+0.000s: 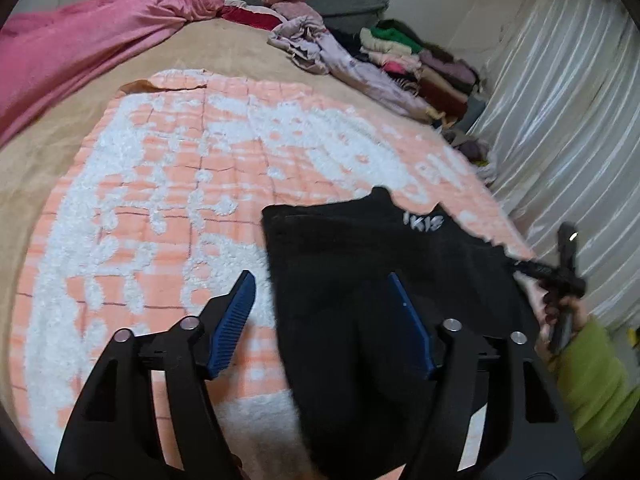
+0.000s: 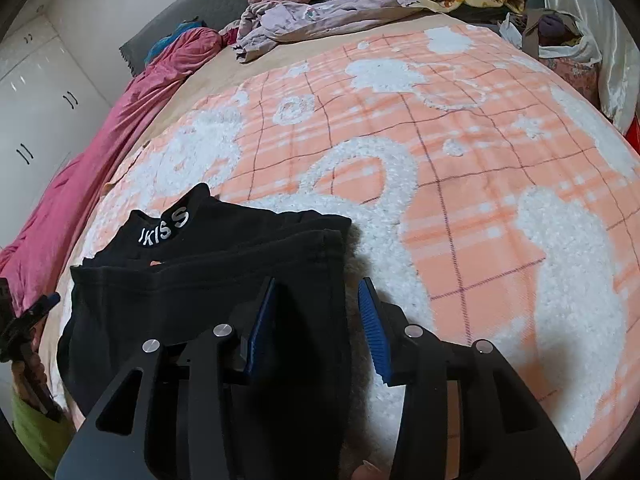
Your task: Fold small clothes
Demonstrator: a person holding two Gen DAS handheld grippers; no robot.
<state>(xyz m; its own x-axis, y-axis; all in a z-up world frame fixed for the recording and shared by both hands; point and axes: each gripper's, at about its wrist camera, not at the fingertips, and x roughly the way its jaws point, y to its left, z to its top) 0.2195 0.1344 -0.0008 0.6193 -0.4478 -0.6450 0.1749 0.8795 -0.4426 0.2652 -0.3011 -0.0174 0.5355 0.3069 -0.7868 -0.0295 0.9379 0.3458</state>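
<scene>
Left gripper (image 1: 326, 312) stands wide, blue pads well apart, nothing pinched: its left pad hangs over the blanket, its right pad over the black cloth, so the garment's left edge runs straight up between the fingers. Right gripper (image 2: 316, 320) is narrower, jaws part-way in, and here it's the mirror picture: the left pad sits over the black fabric, the right pad just off it over the white fleece, with the garment's right edge in the gap. I can't see either pad pressing on cloth, so I'd call both free of it. The black garment (image 2: 208, 280) itself lies flat on the orange-and-white blanket (image 2: 480, 208), near the front edge of the bed, already doubled over by the look of those stacked hems, its lettered waistband (image 2: 164, 228) at the far end, away from both tools. So the long axis runs from the tools toward that waistband, and each hand owns one side edge, neither nearer than the other. My read: the next fold goes along that axis, near end up toward the waistband, and both grippers need to bite their edges level or the cloth will skew. Beyond it, a pile of folded clothes (image 1: 416, 60) waits at the far side of the bed.
</scene>
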